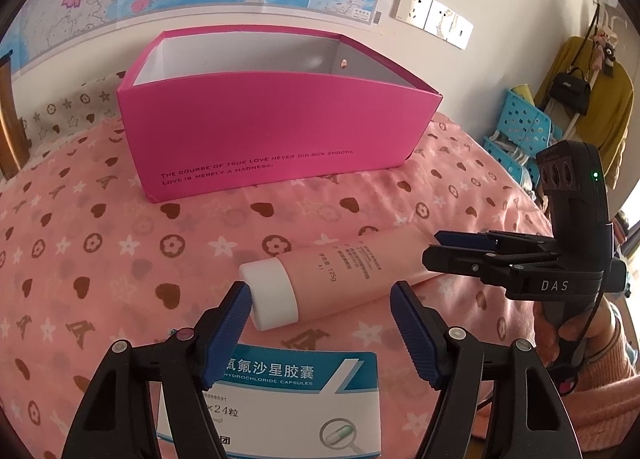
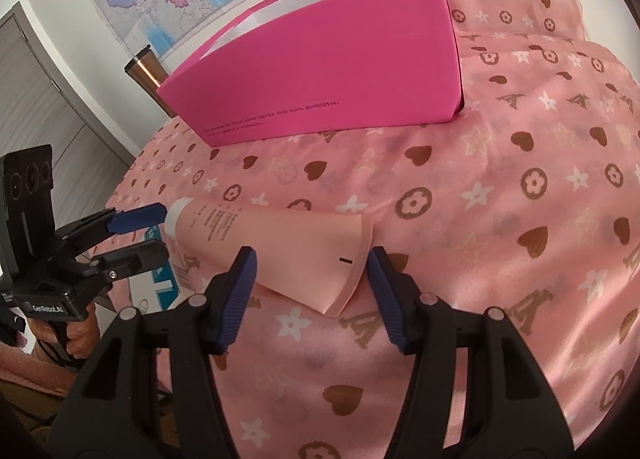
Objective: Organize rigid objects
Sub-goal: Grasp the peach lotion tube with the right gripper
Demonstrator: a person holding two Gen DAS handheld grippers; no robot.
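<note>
Pink patterned bedspread (image 2: 500, 163), medicine box (image 1: 276, 399) half hidden behind spread left gripper (image 1: 320, 323), right gripper (image 2: 312, 283) likewise spread around tube (image 2: 280, 243).

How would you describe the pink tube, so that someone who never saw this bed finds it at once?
Start at the big pink box standing open on the pink patterned bedspread. In front of it lies the tube on its side, next to a white and blue medicine box. The tube is the only round item: pale pink with a white cap and a flat crimped end.
</note>
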